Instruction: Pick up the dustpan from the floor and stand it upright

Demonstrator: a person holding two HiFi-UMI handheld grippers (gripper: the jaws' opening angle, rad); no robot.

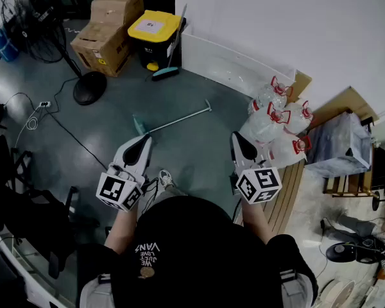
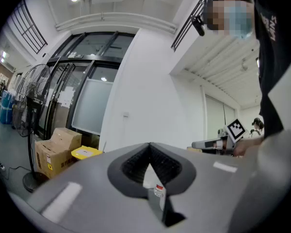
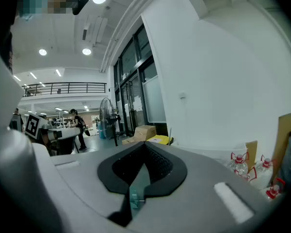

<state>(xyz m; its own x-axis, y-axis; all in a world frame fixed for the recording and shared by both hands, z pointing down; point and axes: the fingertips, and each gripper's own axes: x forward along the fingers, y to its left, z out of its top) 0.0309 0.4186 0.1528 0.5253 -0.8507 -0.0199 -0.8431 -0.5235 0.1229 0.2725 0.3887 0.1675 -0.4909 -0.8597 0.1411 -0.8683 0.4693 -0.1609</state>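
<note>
The dustpan lies flat on the dark floor in the head view, its teal pan toward me and its long silver handle reaching up and right. My left gripper is held level just short of the pan end, jaws shut with nothing between them. My right gripper hovers to the right of the handle, also shut and empty. The left gripper view shows closed jaws facing a white wall, and the right gripper view likewise shows closed jaws. The dustpan appears in neither gripper view.
A yellow-lidded black bin and cardboard boxes stand at the back, with a teal broom leaning beside the bin. A fan base and cables lie at left. Large water bottles and a wooden pallet sit at right.
</note>
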